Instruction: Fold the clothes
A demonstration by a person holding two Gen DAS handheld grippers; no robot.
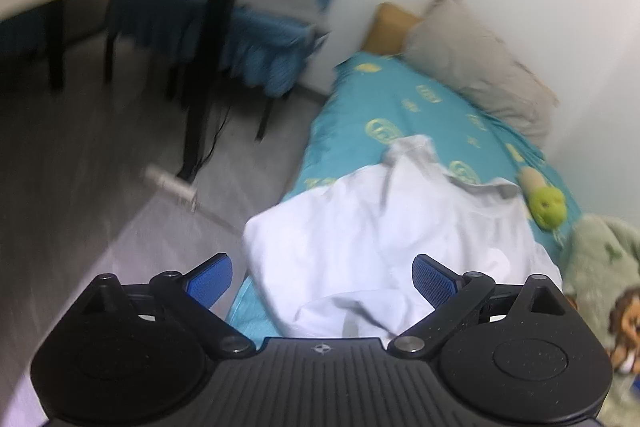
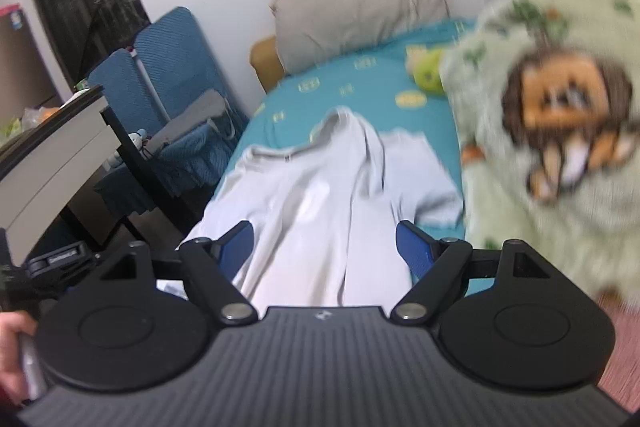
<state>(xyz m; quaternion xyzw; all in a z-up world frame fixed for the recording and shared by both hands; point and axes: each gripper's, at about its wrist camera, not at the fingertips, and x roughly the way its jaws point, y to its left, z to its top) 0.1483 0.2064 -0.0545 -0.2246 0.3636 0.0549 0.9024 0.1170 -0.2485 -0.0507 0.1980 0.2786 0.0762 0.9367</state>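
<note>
Both jaws stand wide. The left hand-held gripper (image 1: 322,281) and right hand-held gripper (image 2: 325,247) hold nothing above the white shirt (image 2: 320,187) on the bed (image 2: 360,95).

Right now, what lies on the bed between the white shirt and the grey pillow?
Only bare teal sheet between the white shirt and the grey pillow; the right wrist view shows it best. The green toy sits off to the side.

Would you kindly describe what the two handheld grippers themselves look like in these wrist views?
Both the left gripper and right gripper look alike: a matte black ribbed body with a small central emblem, two round black discs, black linkage arms on silver pivot pins, and blue textured finger pads. No cables or sleeves show.
</note>
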